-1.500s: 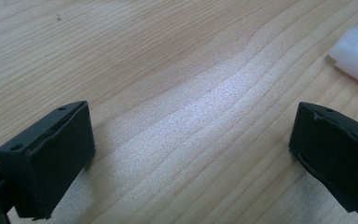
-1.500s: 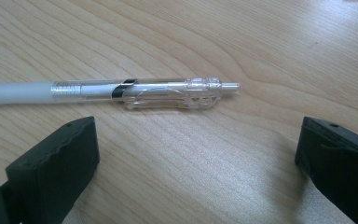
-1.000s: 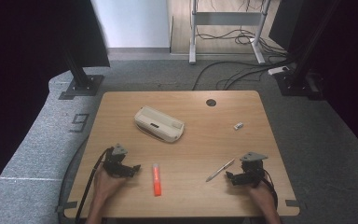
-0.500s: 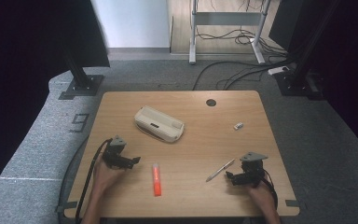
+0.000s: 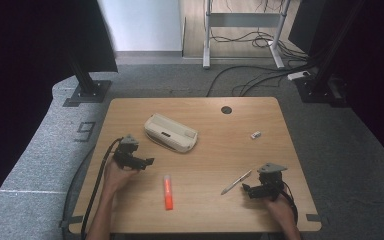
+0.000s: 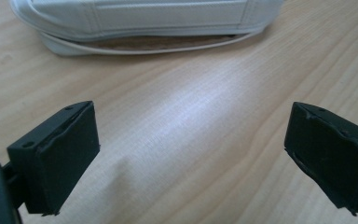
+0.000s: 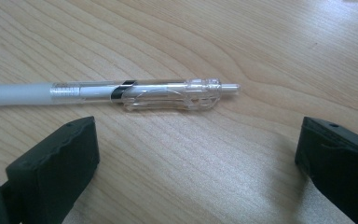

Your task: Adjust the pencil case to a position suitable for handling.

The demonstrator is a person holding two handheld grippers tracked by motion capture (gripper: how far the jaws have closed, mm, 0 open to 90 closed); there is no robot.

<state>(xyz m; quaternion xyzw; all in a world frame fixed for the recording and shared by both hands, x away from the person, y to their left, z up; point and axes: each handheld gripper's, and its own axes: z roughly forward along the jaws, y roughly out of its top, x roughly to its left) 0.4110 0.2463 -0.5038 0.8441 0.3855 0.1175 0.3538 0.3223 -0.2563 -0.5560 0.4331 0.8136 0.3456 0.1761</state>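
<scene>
Nearby, right gripper (image 5: 246,190) (agape), pen (image 7: 121,91)

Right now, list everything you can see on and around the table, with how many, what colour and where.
Pencil case: one, white, far-left part of the table, lying flat, just ahead of the left gripper.
Marker: one, orange with a pale cap, near-middle of the table.
Pen: one, clear and white, near-right, just ahead of the right gripper.
Eraser: one, small and white, far-right part of the table.
Table: one, light wood, with a dark round hole near its far edge.
Cables: several, black, on the grey floor beyond the table.
Left gripper: one, black, jaws open, empty.
Right gripper: one, black, jaws open, empty.
Hands: two, at the near edge, one on each gripper.
</scene>
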